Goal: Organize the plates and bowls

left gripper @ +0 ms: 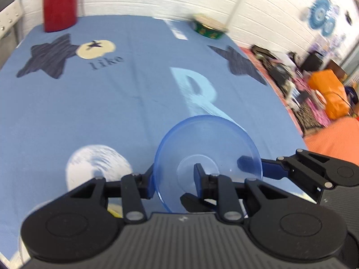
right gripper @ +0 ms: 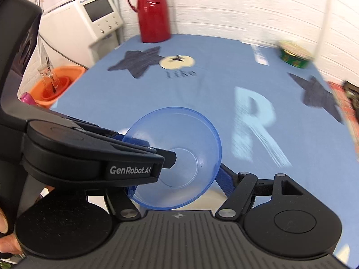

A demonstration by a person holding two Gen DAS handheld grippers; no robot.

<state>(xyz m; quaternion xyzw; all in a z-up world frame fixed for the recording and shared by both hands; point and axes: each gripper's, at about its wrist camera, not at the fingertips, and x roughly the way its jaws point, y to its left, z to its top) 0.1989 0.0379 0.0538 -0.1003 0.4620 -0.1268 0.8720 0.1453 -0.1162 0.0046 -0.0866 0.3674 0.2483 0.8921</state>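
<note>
Two pairs of tongs meet on one translucent blue bowl [left gripper: 207, 163], which is held tilted above the blue-clothed worktop [left gripper: 125, 103] near its front edge. In the left wrist view, the left tongs [left gripper: 174, 182] are closed on the bowl's rim at about 8 o'clock, one blue-padded finger outside the wall and the other inside, reaching toward the bowl's flat base. The right tongs [left gripper: 251, 164] come in from 3 o'clock in that same view and pinch the opposite side of the rim, a blue pad showing through the clear wall. In the right wrist view the bowl [right gripper: 175, 157] sits at the centre; the right tongs [right gripper: 176, 187] grip its near rim, with one blue finger visible at 4 o'clock of the bowl, while the left tongs [right gripper: 157, 151], marked "GenRobot.AI", enter from 9 o'clock and hold the rim there. The cloth carries dark star shapes, a pale letter R [right gripper: 255, 130] at 2 o'clock of the bowl, and the word "like". A red thermos jug [right gripper: 153, 11] stands at the far edge at 12 o'clock, and a green patterned dish [right gripper: 295, 55], blurred, sits at the far right corner. An orange basin [right gripper: 57, 84] lies off the worktop at 10 o'clock.
</note>
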